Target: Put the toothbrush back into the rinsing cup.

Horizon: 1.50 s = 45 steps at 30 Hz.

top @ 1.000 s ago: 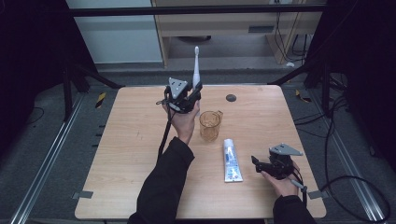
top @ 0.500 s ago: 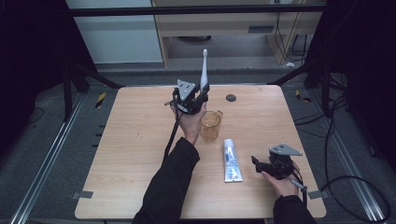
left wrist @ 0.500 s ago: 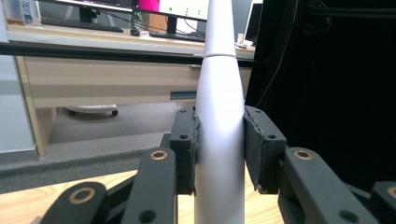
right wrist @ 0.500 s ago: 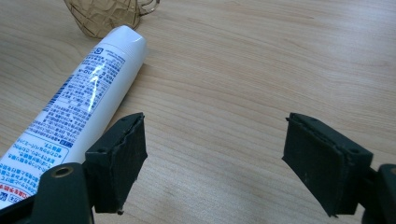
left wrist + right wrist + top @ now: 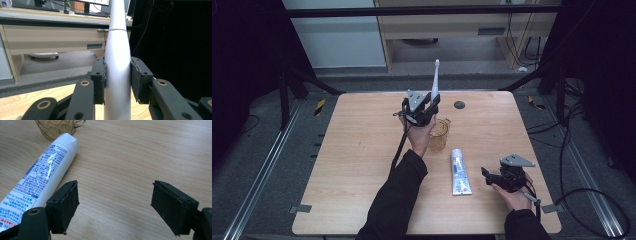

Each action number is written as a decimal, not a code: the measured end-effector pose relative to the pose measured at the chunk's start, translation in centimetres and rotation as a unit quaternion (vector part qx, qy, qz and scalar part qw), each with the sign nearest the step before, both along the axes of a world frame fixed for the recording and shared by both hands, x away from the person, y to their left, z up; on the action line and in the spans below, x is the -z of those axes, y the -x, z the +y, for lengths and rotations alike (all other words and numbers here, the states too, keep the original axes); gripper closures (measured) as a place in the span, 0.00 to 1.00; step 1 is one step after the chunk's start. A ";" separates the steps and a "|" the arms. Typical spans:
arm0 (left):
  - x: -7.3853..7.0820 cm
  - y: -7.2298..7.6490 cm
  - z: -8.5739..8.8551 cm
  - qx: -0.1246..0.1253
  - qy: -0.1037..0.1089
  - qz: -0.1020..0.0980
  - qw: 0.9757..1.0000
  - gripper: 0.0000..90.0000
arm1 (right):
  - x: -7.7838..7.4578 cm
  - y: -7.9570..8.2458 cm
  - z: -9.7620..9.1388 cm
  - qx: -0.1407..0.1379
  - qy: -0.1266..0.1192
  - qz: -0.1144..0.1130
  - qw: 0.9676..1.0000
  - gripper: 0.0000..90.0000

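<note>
The left gripper (image 5: 430, 106), held above the far middle of the pale wooden bench (image 5: 352, 150), pinches the thick handle of a white plastic toothbrush (image 5: 435, 80) between its two black pads (image 5: 98, 77). The toothbrush stands nearly upright, its head uppermost and its lower end below the pads; in the left gripper view the handle (image 5: 117, 75) sits squarely between the pads and touches both. Just beside and below this gripper, toward the person, a clear amber plastic cup with a side handle (image 5: 438, 135) stands upright on the bench; the toothbrush is above it and not inside it. A white toothpaste tube with blue print (image 5: 459, 171) lies flat on the bench, near the cup, its long axis running toward the person. The right gripper (image 5: 488, 176) rests low at the near right of the bench, just beside the tube, its jaws spread wide over bare wood with nothing between them; in the right gripper view the tube (image 5: 42, 180) lies outside the left-hand pad (image 5: 65, 205). A small dark round disc (image 5: 459, 105) lies near the far edge.
</note>
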<state>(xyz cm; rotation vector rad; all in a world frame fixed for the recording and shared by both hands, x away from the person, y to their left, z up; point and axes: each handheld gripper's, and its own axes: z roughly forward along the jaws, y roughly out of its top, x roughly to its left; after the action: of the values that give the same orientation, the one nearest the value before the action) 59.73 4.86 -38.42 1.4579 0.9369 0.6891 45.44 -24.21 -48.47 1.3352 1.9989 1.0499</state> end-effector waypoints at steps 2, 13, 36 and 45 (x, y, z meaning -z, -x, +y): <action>0.3 0.0 0.0 0.000 -0.003 0.001 1.000 0.74 | 0.0 0.0 0.0 0.000 0.001 0.000 1.000 0.24; 1.9 0.0 0.2 0.015 -0.007 0.013 1.000 0.74 | 0.0 0.0 0.1 -0.003 0.005 -0.001 1.000 0.25; 4.1 1.3 0.6 0.049 -0.048 0.035 0.997 0.74 | 0.1 0.0 0.1 -0.006 0.014 0.000 1.000 0.25; 4.8 1.7 1.0 0.059 -0.065 0.049 0.995 0.73 | 0.1 0.0 0.1 -0.005 0.016 0.001 1.000 0.25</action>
<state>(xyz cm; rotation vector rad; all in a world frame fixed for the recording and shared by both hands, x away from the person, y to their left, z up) 58.02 5.87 -43.23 1.6619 0.8864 0.6040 45.48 -24.08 -48.56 1.3098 2.0176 1.0179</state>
